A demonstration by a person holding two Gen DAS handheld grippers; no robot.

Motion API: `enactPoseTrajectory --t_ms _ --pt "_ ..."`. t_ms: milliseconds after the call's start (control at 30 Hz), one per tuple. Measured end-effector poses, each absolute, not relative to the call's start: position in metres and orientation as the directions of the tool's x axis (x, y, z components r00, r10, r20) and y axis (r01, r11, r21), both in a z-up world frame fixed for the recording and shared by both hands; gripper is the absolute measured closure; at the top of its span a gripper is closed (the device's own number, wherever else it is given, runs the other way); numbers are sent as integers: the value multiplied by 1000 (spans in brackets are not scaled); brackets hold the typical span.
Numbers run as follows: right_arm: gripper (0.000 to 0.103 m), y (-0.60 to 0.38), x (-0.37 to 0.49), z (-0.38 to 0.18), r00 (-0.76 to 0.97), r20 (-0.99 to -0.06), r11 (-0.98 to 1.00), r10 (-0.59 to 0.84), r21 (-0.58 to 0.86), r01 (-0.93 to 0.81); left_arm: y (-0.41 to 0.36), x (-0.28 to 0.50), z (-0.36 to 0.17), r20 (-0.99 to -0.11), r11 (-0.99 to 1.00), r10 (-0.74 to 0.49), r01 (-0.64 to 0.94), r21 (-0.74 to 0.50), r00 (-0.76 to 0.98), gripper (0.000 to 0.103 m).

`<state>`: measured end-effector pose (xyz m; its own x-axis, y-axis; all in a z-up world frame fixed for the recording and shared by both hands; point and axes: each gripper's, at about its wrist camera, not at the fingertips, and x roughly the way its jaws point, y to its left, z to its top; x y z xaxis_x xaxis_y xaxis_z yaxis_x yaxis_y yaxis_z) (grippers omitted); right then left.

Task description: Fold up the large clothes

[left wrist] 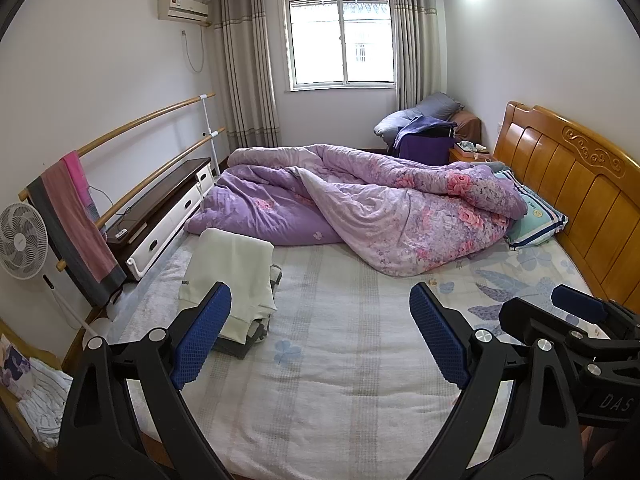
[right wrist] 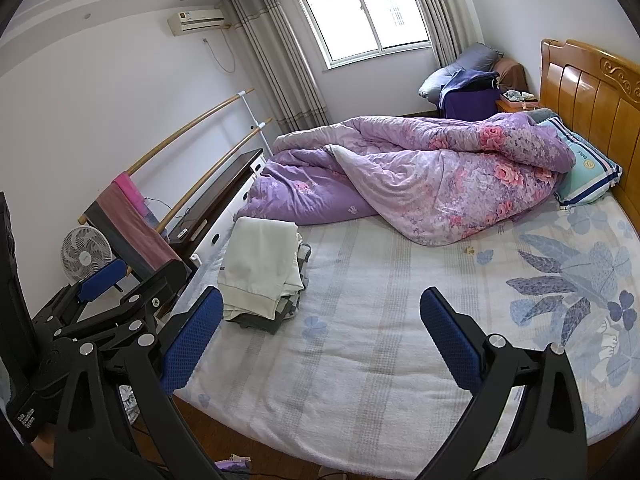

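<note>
Cream garment, soft and light-looking, lies folded atop a small clothes stack near the bed's left edge; likely best pinched at a hem corner. Left gripper and right gripper hover spread wide, empty.

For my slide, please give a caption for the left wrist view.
Open left gripper above the bed, folded cream garment ahead, purple quilt behind.

Home bedroom, lived-in.
Double bed with carved wooden headboard, rumpled purple floral duvet, pillow. Curtained window, wall AC unit, standing fan, low drawer cabinet along the wall.
</note>
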<state>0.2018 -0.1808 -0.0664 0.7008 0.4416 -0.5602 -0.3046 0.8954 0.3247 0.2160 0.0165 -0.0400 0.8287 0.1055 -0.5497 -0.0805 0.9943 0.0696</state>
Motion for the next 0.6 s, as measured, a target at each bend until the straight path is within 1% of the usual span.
enactPoseTrajectory --t_ms 167,600 --pt "8 -184 202 -67 700 -560 895 443 325 -306 13 215 -47 -523 993 115 -81 87 845 12" --pt "8 -186 203 -69 695 -564 893 447 327 -309 12 218 -50 -535 993 116 -86 81 837 12"
